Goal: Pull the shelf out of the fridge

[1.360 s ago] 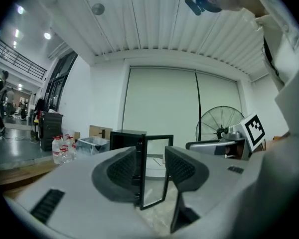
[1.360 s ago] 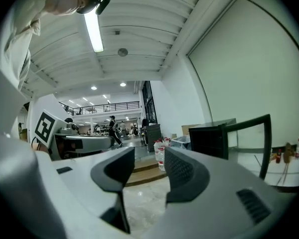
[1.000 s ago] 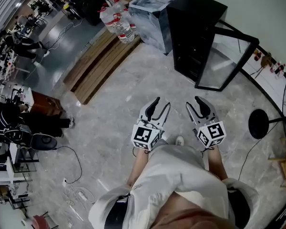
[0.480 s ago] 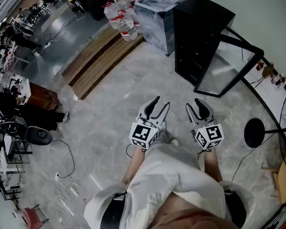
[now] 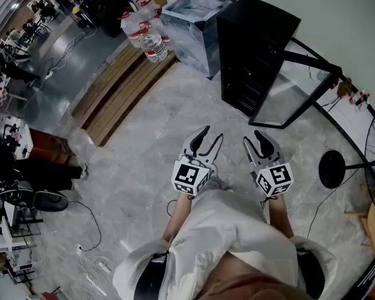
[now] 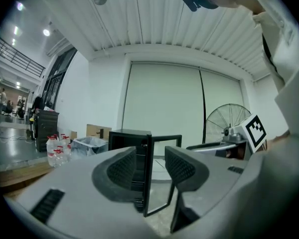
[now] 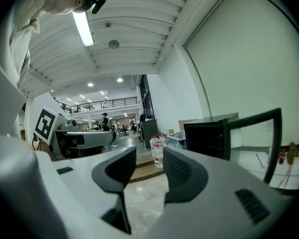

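1. Water bottles [image 5: 147,35]: clustered on the floor at the far left, beside a lined bin [image 5: 189,20]. Not needed for the task.
2. Left gripper [image 5: 210,136]: held low in front of the person, jaws parted by a narrow gap, nothing between them. The fridge is framed through the gap, well apart.
3. Fridge [image 5: 255,49]: black cabinet against the wall. The shelf is taken to be inside; it is not told apart in the dark interior.
4. Right gripper [image 5: 254,136]: beside the left one, jaws just narrowed yet unclenched and empty.
5. Glass door [image 5: 294,87]: already swung wide to the right.

Step in hand, as judged: approach. The door's edge is best kept clear, both grippers brought level with the shelf's front rim, and the jaws opened wider before the rim is taken. A straight, level pull is advised, so the shelf is not jammed in its runners.
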Action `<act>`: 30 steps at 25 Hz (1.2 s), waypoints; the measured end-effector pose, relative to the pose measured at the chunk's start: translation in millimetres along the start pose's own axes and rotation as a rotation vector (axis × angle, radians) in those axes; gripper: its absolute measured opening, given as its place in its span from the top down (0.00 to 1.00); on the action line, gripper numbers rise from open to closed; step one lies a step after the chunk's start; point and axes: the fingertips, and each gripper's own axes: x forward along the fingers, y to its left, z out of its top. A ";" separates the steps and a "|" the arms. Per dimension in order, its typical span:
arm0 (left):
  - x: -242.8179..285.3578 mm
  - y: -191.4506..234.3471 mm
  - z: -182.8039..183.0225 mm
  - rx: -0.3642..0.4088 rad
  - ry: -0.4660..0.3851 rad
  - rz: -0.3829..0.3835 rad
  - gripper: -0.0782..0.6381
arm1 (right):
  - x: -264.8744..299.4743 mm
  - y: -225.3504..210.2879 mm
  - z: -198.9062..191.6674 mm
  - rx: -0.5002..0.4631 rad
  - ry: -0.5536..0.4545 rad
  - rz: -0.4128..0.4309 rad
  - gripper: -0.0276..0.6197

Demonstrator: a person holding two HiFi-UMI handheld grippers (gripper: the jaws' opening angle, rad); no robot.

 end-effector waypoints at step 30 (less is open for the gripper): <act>88.5 118.1 4.1 0.002 -0.008 -0.206 0.64 | 117.2 -34.9 15.8 0.032 -0.010 -0.206 0.72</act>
